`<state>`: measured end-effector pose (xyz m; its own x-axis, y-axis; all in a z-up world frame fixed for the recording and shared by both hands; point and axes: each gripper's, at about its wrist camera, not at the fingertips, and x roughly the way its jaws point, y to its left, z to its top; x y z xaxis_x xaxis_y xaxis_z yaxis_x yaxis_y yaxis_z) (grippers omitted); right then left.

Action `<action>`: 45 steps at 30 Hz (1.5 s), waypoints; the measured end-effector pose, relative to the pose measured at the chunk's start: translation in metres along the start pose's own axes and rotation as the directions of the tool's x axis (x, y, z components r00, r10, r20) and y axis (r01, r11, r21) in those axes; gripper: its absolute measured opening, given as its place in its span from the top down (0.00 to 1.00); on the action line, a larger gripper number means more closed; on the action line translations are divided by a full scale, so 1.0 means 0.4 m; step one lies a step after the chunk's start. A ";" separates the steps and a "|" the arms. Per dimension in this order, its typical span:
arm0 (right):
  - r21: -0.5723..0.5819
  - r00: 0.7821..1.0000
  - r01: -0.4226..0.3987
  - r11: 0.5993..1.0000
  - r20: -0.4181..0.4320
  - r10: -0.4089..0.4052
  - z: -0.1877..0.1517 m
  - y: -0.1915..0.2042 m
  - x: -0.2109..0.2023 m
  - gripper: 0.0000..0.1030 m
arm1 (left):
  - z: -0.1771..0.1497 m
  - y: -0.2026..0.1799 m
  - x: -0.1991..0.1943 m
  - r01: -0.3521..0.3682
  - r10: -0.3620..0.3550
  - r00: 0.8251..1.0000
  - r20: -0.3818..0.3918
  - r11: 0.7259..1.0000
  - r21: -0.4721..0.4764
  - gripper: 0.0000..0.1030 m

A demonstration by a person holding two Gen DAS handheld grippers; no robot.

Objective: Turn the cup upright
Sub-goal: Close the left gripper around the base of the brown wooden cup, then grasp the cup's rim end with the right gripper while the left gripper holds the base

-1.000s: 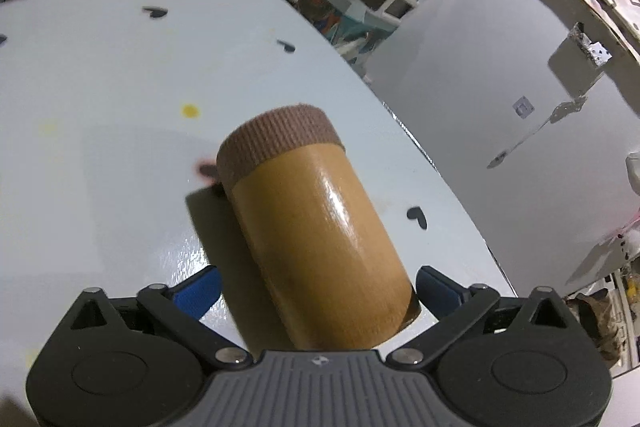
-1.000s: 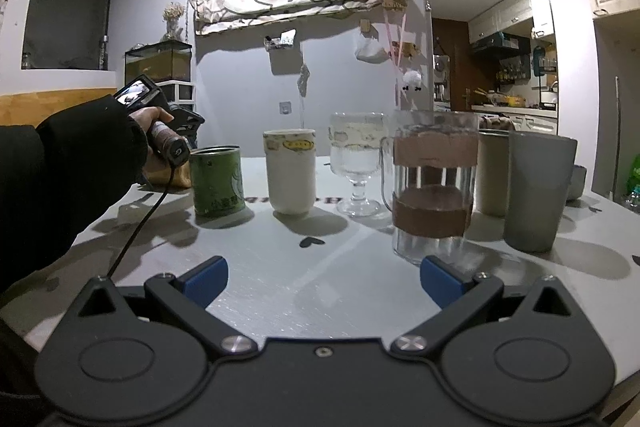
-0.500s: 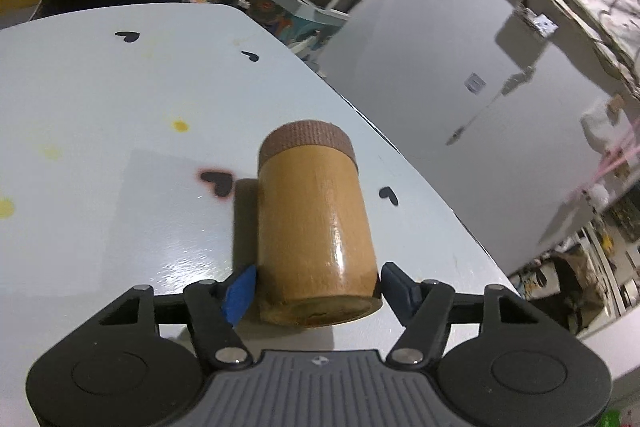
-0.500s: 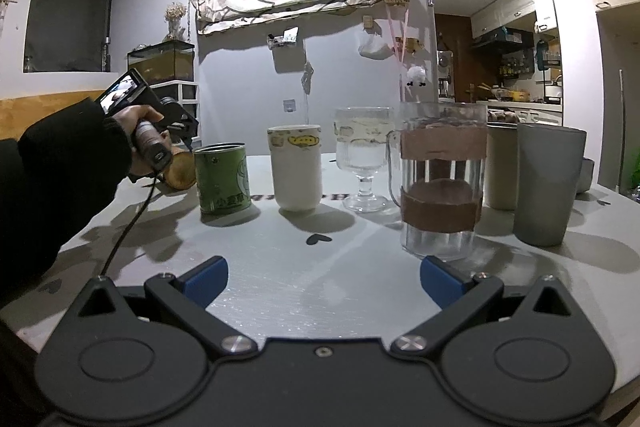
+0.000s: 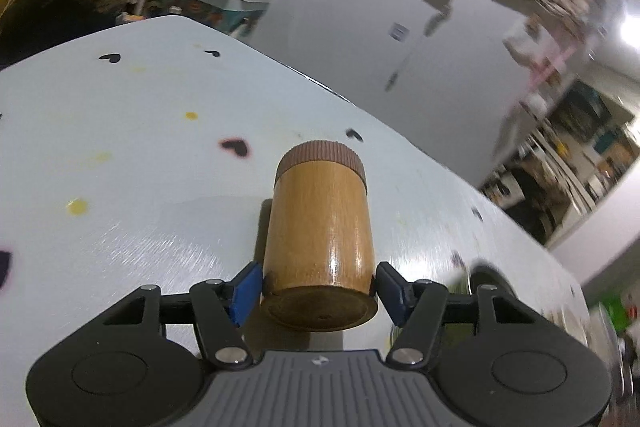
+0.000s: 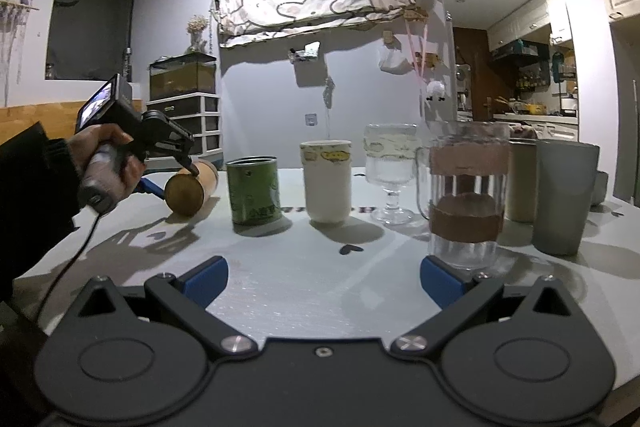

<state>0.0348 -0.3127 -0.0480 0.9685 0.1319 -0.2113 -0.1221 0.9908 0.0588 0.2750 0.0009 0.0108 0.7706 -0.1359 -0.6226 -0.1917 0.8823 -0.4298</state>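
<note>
A wooden cup (image 5: 320,227) with a ribbed brown band at its far end is held on its side, its flat base toward the camera. My left gripper (image 5: 316,287) is shut on the cup near its base, holding it tilted just above the white table (image 5: 120,187). In the right wrist view the cup (image 6: 190,189) shows at the far left in the left gripper (image 6: 170,173), its base end raised off the table. My right gripper (image 6: 322,277) is open and empty, low over the table's near side.
A row stands across the table: a green tin (image 6: 254,189), a white cup (image 6: 328,183), a stemmed glass (image 6: 390,171), a glass mug with brown bands (image 6: 466,195), a grey tumbler (image 6: 562,197). The table's far edge (image 5: 360,103) lies beyond the wooden cup.
My left gripper closed on the wooden cup's base end and has lifted and turned it. The right gripper has barely moved.
</note>
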 end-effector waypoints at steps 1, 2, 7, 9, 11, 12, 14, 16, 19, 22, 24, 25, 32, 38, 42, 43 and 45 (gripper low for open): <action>0.000 1.000 -0.004 1.000 0.002 0.004 0.001 0.001 0.000 0.00 | -0.009 0.005 -0.014 0.008 -0.008 1.000 -0.010 1.000 0.012 0.39; 0.001 1.000 -0.005 1.000 0.004 0.005 0.002 0.004 0.000 0.00 | -0.017 0.011 -0.028 0.016 -0.016 1.000 -0.022 1.000 0.025 0.40; 0.007 1.000 -0.020 1.000 0.014 0.020 0.005 0.009 -0.003 0.00 | -0.065 0.044 -0.108 0.046 -0.041 0.997 -0.067 0.996 0.082 0.40; 0.009 1.000 -0.024 1.000 0.016 0.024 0.006 0.012 -0.003 0.00 | -0.089 0.052 -0.142 0.062 -0.052 0.995 -0.082 0.991 0.117 0.40; 0.010 0.999 -0.031 0.999 0.019 0.031 0.008 0.016 -0.003 0.00 | -0.113 0.057 -0.174 0.084 -0.069 0.992 -0.105 0.986 0.143 0.40; 0.010 0.999 -0.033 0.999 0.021 0.033 0.009 0.017 -0.004 0.00 | -0.125 0.059 -0.188 0.098 -0.080 0.989 -0.121 0.984 0.149 0.40; 0.011 0.999 -0.036 0.999 0.025 0.036 0.012 0.018 -0.007 0.00 | -0.152 0.062 -0.218 0.132 -0.106 0.982 -0.153 0.976 0.171 0.40; 0.014 0.999 -0.038 0.999 0.029 0.037 0.016 0.018 -0.010 0.00 | -0.178 0.064 -0.245 0.162 -0.127 0.976 -0.176 0.966 0.202 0.40; 0.023 0.999 -0.039 0.999 0.039 0.038 0.023 0.017 -0.019 0.00 | -0.220 0.059 -0.278 0.216 -0.168 0.961 -0.220 0.952 0.216 0.40; 0.027 0.998 -0.045 0.999 0.043 0.043 0.028 0.020 -0.024 0.00 | -0.269 0.037 -0.305 0.268 -0.205 0.948 -0.244 0.926 0.265 0.40; 0.028 0.998 -0.049 0.998 0.038 0.048 0.029 0.024 -0.024 0.00 | -0.299 0.017 -0.319 0.295 -0.222 0.943 -0.247 0.902 0.315 0.40; 0.031 0.998 -0.053 0.998 0.033 0.052 0.028 0.023 -0.023 0.00 | -0.315 0.006 -0.325 0.305 -0.230 0.942 -0.243 0.888 0.344 0.40; 0.187 0.994 -0.093 0.978 -0.033 0.101 0.043 -0.011 0.016 0.00 | -0.376 -0.027 -0.345 0.299 -0.242 0.954 -0.180 0.831 0.468 0.40; 0.384 0.967 -0.171 0.907 -0.109 0.229 0.084 -0.029 0.098 0.00 | -0.389 -0.020 -0.354 0.311 -0.266 0.950 -0.162 0.819 0.483 0.40; 0.561 0.924 -0.190 0.806 -0.176 0.340 0.100 -0.035 0.182 0.01 | -0.391 -0.008 -0.359 0.334 -0.287 0.943 -0.170 0.816 0.472 0.40; 0.603 0.912 -0.184 0.776 -0.190 0.364 0.103 -0.035 0.203 0.03 | -0.390 -0.006 -0.358 0.335 -0.290 0.942 -0.169 0.817 0.470 0.40; 0.692 0.886 -0.165 0.702 -0.209 0.414 0.102 -0.035 0.244 0.06 | -0.390 -0.004 -0.358 0.338 -0.293 0.941 -0.169 0.817 0.467 0.40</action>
<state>0.1399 -0.3151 -0.0298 0.7621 0.5338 -0.3665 -0.0955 0.6525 0.7517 0.0704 -0.0515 -0.0013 0.6786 -0.4626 -0.5705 0.3883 0.8853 -0.2561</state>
